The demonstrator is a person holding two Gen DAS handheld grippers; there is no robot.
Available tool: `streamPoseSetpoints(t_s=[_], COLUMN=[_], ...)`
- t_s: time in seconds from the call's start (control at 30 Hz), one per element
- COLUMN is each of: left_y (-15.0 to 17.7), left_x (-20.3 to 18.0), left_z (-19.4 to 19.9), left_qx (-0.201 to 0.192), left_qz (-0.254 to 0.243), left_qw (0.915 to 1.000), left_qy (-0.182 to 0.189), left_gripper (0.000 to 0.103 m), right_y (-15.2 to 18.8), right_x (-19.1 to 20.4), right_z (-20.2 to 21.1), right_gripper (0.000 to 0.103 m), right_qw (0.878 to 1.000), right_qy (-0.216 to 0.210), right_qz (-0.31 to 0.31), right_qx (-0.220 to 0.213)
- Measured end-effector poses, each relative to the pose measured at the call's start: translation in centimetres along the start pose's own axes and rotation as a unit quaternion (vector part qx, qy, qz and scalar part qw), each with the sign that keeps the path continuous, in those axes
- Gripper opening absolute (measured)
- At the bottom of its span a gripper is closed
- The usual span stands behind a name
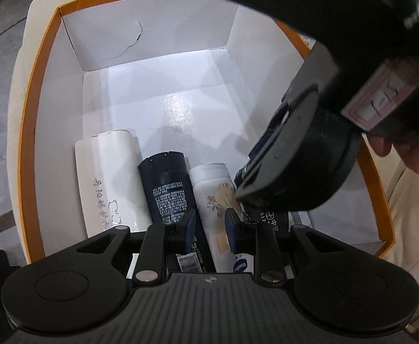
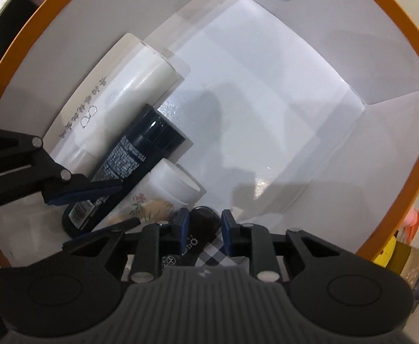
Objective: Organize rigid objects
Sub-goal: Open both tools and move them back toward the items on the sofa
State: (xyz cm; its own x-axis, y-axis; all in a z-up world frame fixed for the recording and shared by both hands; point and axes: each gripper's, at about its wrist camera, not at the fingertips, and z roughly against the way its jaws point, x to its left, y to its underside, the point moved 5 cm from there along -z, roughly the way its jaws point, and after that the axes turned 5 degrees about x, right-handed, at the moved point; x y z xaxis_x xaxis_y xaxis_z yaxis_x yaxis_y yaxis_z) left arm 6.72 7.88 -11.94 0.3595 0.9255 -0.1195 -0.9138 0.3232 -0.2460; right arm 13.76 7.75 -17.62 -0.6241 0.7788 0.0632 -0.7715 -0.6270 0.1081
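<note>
Bottles (image 1: 166,189) lie side by side in box (image 1: 49,57), caps inward — left tongs (image 1: 209,229) parted, right tongs (image 2: 202,229) gripping black item (image 2: 202,229).

My right tongs (image 1: 318,132), blurred and cut by the top and right edges, hide the box's (image 1: 49,66) right wall. Black tube (image 2: 202,239) between my right fingers: only a slice shows, print too small to read, contact with the pads unclear. Floral bottle (image 1: 213,197) runs under my left tongs (image 1: 209,229), its near end hidden. Clutter (image 2: 404,246) beyond the rim too blurred to name.
</note>
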Motion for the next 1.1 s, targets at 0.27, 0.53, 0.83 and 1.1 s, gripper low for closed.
streamPoseSetpoints(t_s=[0.27, 0.53, 0.83, 1.1], left_y=[-0.5, -3.7, -10.1, -16.0], left_x=[-1.3, -4.0, -10.8, -13.6], left_z=[1.2, 4.1, 4.9, 0.3], left_qx=[0.017, -0.028, -0.078, -0.060], left_qz=[-0.003, -0.017, -0.121, -0.226], left_qw=[0.9993, 0.9978, 0.9892, 0.9705], left_qy=[-0.034, -0.057, -0.030, -0.060], left_gripper=[0.029, 0.029, 0.029, 0.038], right_y=[2.0, 9.0, 16.9, 18.5], right_x=[-0.3, -4.7, -15.9, -22.1], right_z=[4.5, 10.7, 10.7, 7.6], right_gripper=[0.015, 0.018, 0.038, 0.038], right_qw=[0.997, 0.965, 0.921, 0.897], right_qy=[-0.011, -0.045, -0.058, -0.088], right_qz=[-0.003, -0.076, -0.235, -0.321], right_qx=[-0.082, -0.246, -0.307, -0.292])
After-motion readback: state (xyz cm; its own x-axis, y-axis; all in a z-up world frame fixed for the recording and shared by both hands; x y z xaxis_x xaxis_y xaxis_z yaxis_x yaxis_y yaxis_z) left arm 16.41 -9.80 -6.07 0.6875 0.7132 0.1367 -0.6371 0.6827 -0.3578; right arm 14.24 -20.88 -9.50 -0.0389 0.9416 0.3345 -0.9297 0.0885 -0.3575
